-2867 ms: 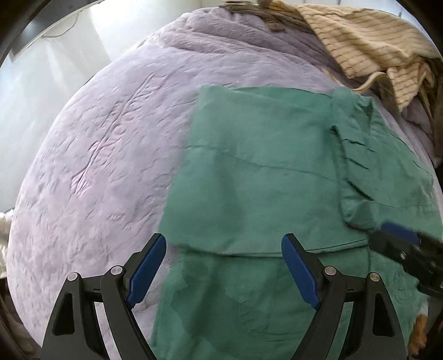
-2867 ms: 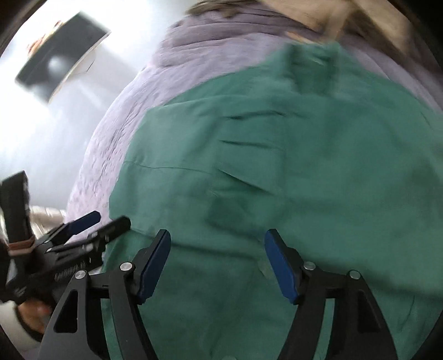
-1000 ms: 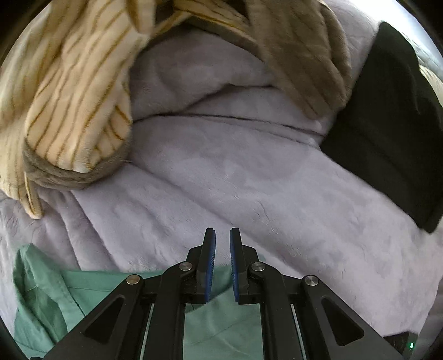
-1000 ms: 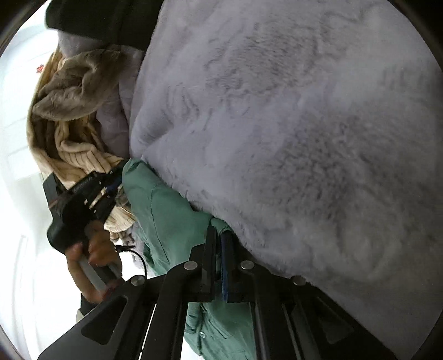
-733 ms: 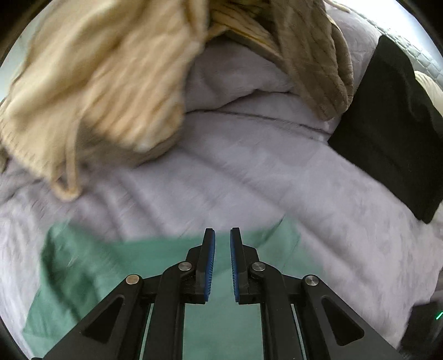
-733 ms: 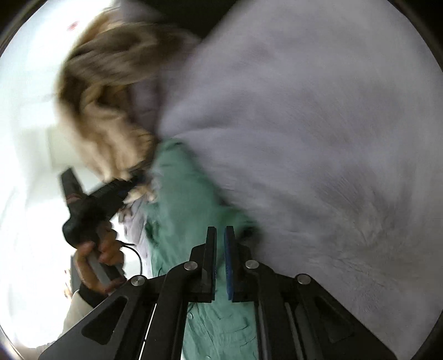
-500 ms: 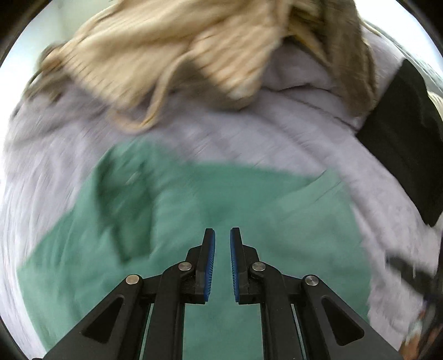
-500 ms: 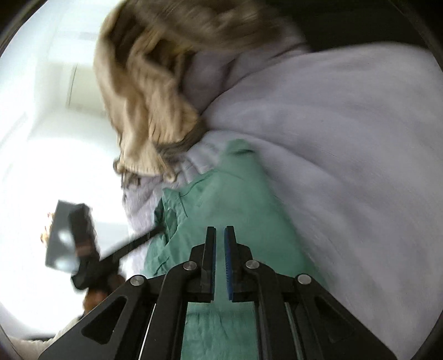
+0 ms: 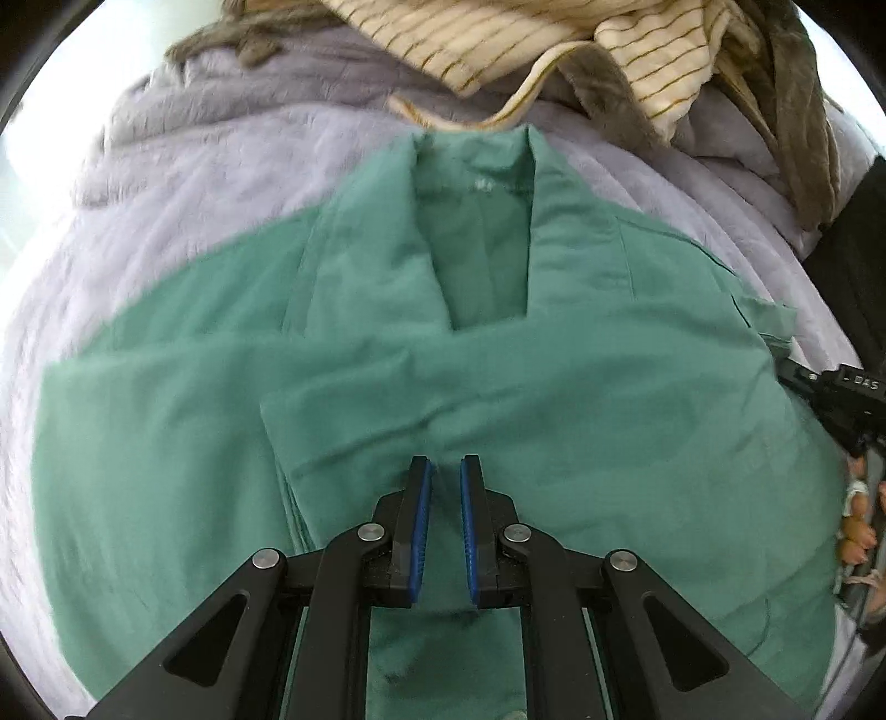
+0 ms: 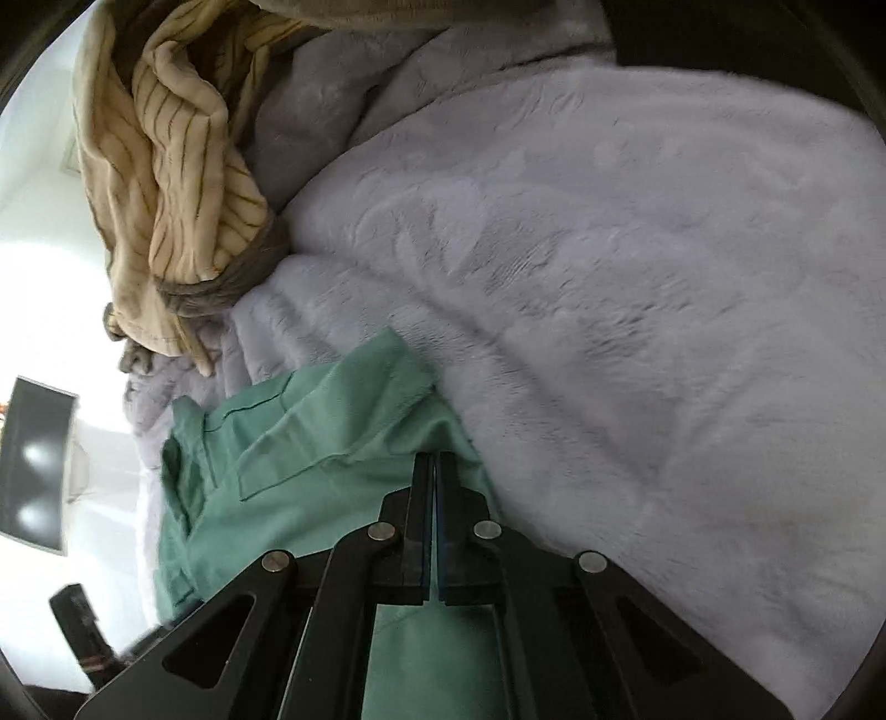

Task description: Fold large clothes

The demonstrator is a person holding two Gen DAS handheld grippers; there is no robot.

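Observation:
A green shirt (image 9: 498, 360) lies spread on a lilac plush blanket (image 9: 194, 183), collar at the far side, with its lower part folded up across the body. My left gripper (image 9: 441, 471) hovers over the folded edge, jaws nearly together with a narrow gap and nothing visibly between them. In the right wrist view the green shirt (image 10: 310, 443) lies at lower left. My right gripper (image 10: 434, 459) is at its edge with jaws pressed together; whether cloth is pinched between them is not clear. The right gripper also shows at the right edge of the left wrist view (image 9: 830, 387).
A cream striped garment with grey lining (image 9: 526, 50) is heaped at the far edge of the blanket, also in the right wrist view (image 10: 177, 166). A black object (image 9: 853, 266) lies at the right. A dark screen (image 10: 33, 465) hangs on the wall.
Both grippers swung back from the far side of the bed toward the shirt. The left view now looks down on the whole folded shirt. Both jaws stayed closed.

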